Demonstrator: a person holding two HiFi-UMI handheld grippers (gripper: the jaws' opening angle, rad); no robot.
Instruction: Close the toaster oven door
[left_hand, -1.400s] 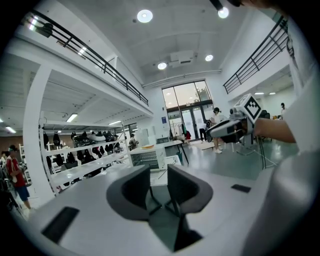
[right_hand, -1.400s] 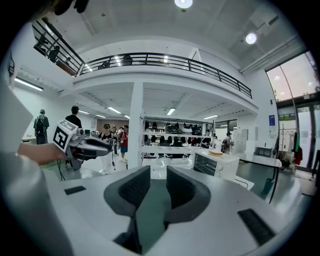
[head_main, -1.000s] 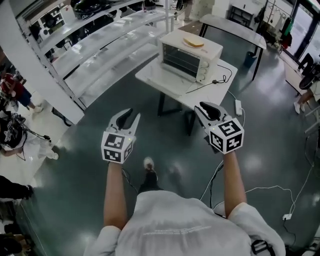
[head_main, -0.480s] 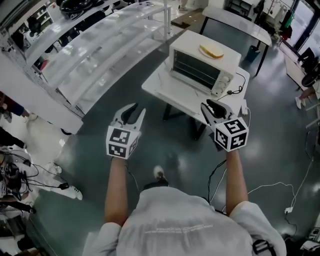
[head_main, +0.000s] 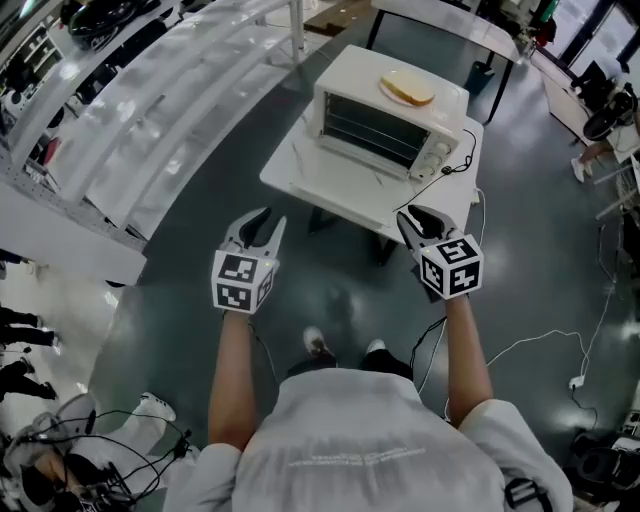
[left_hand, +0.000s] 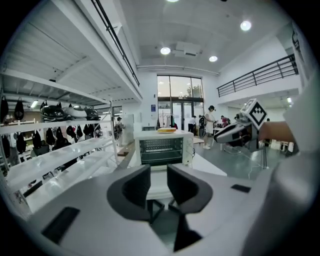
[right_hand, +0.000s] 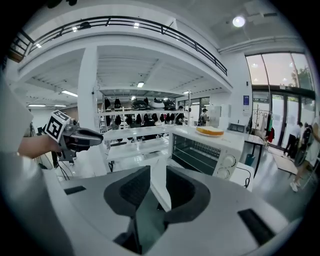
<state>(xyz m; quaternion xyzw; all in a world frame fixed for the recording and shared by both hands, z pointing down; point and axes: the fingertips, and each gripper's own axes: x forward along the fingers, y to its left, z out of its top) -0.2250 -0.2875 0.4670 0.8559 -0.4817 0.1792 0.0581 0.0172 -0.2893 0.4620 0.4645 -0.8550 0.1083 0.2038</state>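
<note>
A white toaster oven (head_main: 385, 118) stands on a white table (head_main: 290, 170), with a slice of bread on a plate (head_main: 407, 90) on its top. Its wire racks show through the front, and the door (head_main: 340, 165) seems to lie folded down flat before it. Both grippers hang in the air short of the table, well apart from the oven. My left gripper (head_main: 266, 224) is open and empty, with the oven (left_hand: 162, 149) seen straight ahead between its jaws (left_hand: 159, 187). My right gripper (head_main: 415, 222) is open and empty too (right_hand: 158, 190), the oven (right_hand: 210, 150) ahead to its right.
Long white shelving racks (head_main: 150, 90) run along the left. A power cord (head_main: 452, 158) trails off the table's right corner, and white cables (head_main: 540, 345) lie on the dark floor at right. A second table (head_main: 450, 18) stands behind. Bystanders' legs (head_main: 20, 330) show at far left.
The table and oven have come nearer and lower in the head view as the person walked toward them. Both grippers keep the same pose, open and empty.
</note>
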